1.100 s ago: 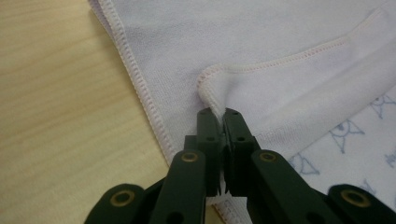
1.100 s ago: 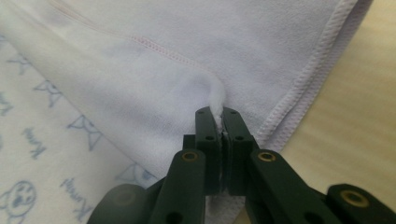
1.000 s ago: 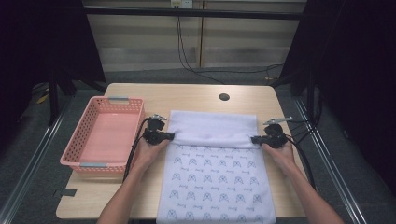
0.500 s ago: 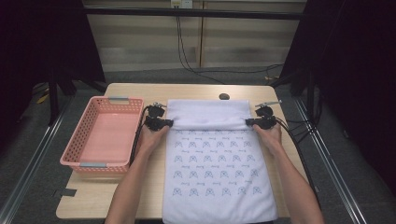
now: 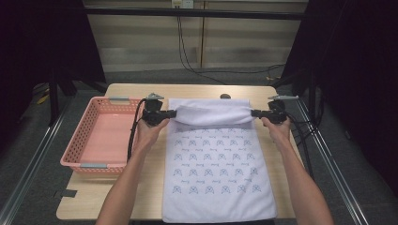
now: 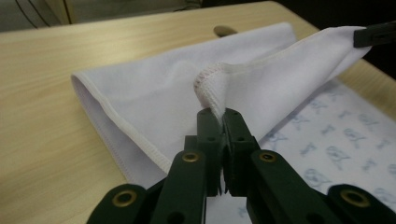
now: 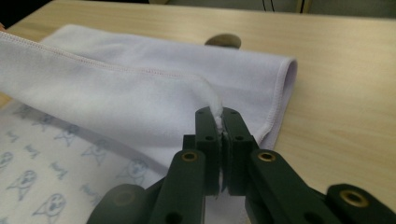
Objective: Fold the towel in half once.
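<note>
Left gripper and right gripper each clamped on a towel corner, lifted over table; blue print illegible.

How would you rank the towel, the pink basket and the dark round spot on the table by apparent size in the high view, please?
1. towel
2. pink basket
3. dark round spot, by far the smallest

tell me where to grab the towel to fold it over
Grip the towel at its two far corners, one from each side, as the left gripper and right gripper do now; the hemmed corners bunch thin between shut jaws.
</note>
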The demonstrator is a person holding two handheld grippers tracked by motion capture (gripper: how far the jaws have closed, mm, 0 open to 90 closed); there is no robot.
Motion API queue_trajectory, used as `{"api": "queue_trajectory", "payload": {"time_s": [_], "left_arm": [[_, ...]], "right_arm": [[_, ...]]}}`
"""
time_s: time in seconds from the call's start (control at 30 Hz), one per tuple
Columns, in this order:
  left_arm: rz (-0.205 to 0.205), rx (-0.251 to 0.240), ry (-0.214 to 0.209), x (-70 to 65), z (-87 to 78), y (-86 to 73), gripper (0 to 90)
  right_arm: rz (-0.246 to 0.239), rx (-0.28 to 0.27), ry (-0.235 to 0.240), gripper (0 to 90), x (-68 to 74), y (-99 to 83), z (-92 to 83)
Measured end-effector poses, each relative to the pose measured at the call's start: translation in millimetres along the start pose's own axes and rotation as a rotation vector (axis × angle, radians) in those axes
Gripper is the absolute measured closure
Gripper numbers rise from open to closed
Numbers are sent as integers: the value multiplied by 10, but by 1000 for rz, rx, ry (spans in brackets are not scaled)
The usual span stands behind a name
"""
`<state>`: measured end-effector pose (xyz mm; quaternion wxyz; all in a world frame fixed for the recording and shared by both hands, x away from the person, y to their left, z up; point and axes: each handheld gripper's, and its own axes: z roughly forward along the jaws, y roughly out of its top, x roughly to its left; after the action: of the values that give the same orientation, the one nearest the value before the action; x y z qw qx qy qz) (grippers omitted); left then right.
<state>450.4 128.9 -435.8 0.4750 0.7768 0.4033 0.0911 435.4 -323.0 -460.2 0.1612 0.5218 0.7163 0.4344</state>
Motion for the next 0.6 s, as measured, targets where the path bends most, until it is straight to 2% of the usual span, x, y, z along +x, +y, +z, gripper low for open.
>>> {"api": "queue_trajectory", "payload": {"time_s": [0.1, 0.13, 0.2, 0.23, 0.3, 0.37, 0.43, 0.47, 0.53, 0.6], "left_arm": [[-2, -47, -6, -32, -211, 69, 873], [-6, -78, -14, -44, -307, 86, 873], [-4, -99, -19, -72, -435, 101, 873], [-13, -135, -10, -121, -506, 95, 873], [-21, -180, -40, -228, -624, 65, 874], [23, -182, -36, -348, -719, 36, 873], [16, -193, -62, -408, -831, 19, 873], [31, -194, -53, -444, -889, 23, 873], [49, -204, -74, -513, -1001, 44, 873], [74, -205, -75, -597, -1107, 75, 873]], "right_arm": [[-16, -43, 14, 871, 26, 103, -220], [-15, -60, 23, 871, 37, 133, -300], [-23, -96, 53, 870, 63, 190, -465], [-28, -110, 70, 870, 83, 218, -545], [-49, -129, 85, 869, 148, 274, -685], [-59, -149, 101, 869, 215, 316, -822], [-89, -167, 103, 869, 275, 336, -966], [-94, -178, 112, 869, 299, 335, -1042], [-93, -186, 103, 869, 346, 326, -1190], [-97, -199, 107, 869, 393, 316, -1331]]}}
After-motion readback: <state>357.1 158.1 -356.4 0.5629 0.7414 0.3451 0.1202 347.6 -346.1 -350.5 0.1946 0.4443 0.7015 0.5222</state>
